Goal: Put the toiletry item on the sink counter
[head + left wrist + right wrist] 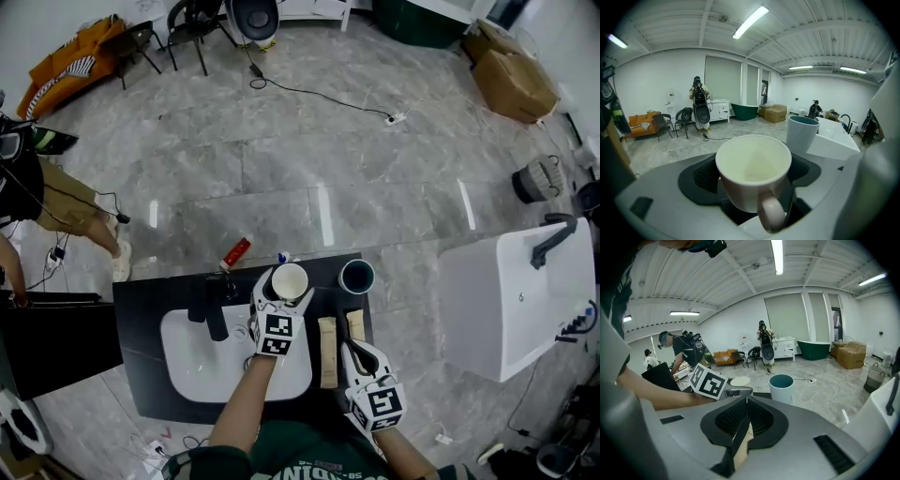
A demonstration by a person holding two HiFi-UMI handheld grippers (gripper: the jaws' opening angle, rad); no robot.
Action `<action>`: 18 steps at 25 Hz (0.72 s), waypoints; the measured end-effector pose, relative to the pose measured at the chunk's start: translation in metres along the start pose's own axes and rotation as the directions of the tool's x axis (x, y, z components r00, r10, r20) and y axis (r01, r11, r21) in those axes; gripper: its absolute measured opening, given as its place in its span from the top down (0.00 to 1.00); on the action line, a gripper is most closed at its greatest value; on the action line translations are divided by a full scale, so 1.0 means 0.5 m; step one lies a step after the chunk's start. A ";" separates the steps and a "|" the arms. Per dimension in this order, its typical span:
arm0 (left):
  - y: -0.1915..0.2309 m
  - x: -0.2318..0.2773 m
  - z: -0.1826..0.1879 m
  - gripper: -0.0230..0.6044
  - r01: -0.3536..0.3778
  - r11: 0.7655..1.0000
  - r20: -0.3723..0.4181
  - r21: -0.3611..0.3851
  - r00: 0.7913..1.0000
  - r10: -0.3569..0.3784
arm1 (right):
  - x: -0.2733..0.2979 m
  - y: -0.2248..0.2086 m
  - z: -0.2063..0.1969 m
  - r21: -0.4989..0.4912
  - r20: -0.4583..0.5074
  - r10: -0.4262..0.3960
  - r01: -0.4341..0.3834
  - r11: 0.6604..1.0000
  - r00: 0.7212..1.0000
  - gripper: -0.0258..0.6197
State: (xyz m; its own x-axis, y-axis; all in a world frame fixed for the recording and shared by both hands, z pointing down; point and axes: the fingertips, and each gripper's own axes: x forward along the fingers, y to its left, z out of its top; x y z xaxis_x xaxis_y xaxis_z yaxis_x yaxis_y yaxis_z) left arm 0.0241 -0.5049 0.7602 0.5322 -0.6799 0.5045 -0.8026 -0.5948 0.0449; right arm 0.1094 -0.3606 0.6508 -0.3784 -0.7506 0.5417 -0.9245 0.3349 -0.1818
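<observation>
the left gripper (283, 298) clasps a cream ceramic mug (289, 281) at the back of the black sink counter (141, 319), beside a blue-grey tumbler (357, 277). the right gripper (743, 418) has its jaws pressed together.

Left marker cube (275, 335): black-and-white squares only, no letters, no digits.
Right marker cube (381, 405): same story, pattern only.
Shirt print (302, 466): white lettering at the frame's edge, too small to read.
</observation>
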 end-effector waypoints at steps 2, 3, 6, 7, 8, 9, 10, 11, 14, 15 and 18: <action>0.006 0.008 -0.002 0.28 -0.014 1.000 0.004 -0.004 1.000 0.014 | 0.000 -0.002 -0.008 0.006 -0.009 -0.001 0.002 1.000 1.000 0.89; 0.009 0.011 -0.004 0.28 -0.021 1.000 0.006 -0.005 1.000 0.021 | 0.000 -0.003 -0.011 0.008 -0.014 -0.004 0.004 1.000 1.000 0.89; 0.016 0.020 -0.017 0.28 -0.035 0.999 0.011 -0.015 0.999 0.035 | 0.002 -0.004 -0.018 0.013 -0.021 -0.009 0.009 1.000 1.000 0.89; 0.017 0.022 -0.021 0.28 -0.038 0.999 0.013 -0.023 0.999 0.038 | 0.002 -0.005 -0.020 0.014 -0.022 -0.009 0.009 1.000 1.000 0.89; 0.017 0.023 -0.024 0.28 -0.040 0.999 0.016 -0.028 0.999 0.040 | 0.002 -0.005 -0.022 0.016 -0.024 -0.009 0.009 1.000 1.000 0.89; 0.016 0.023 -0.027 0.28 -0.042 0.999 0.019 -0.026 0.999 0.042 | 0.001 -0.004 -0.025 0.017 -0.026 -0.007 0.008 1.000 1.000 0.89; 0.014 0.022 -0.028 0.28 -0.044 0.999 0.024 -0.018 0.999 0.045 | 0.000 -0.003 -0.028 0.019 -0.029 -0.005 0.006 1.000 1.000 0.89; 0.013 0.022 -0.027 0.28 -0.050 0.999 0.030 -0.004 0.998 0.050 | -0.001 -0.002 -0.030 0.021 -0.032 -0.004 0.005 1.000 0.999 0.89; 0.011 0.021 -0.027 0.28 -0.070 0.997 0.036 0.014 0.997 0.070 | -0.004 0.001 -0.036 0.027 -0.035 -0.005 0.006 1.000 0.999 0.89; 0.012 0.021 -0.029 0.28 -0.074 0.997 0.033 0.012 0.997 0.074 | -0.004 0.003 -0.039 0.029 -0.035 -0.005 0.006 1.000 0.999 0.89; 0.011 0.024 -0.038 0.28 -0.071 0.997 0.013 0.004 0.997 0.071 | -0.008 0.007 -0.043 0.035 -0.033 -0.006 0.007 0.999 0.999 0.89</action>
State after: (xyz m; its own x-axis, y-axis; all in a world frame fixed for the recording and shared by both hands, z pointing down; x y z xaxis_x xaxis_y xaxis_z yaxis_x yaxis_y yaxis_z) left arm 0.0211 -0.5081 0.7828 0.4777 -0.7259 0.4949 -0.8371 -0.5471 0.0055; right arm 0.1085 -0.3444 0.6656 -0.3716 -0.7333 0.5693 -0.9281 0.3097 -0.2068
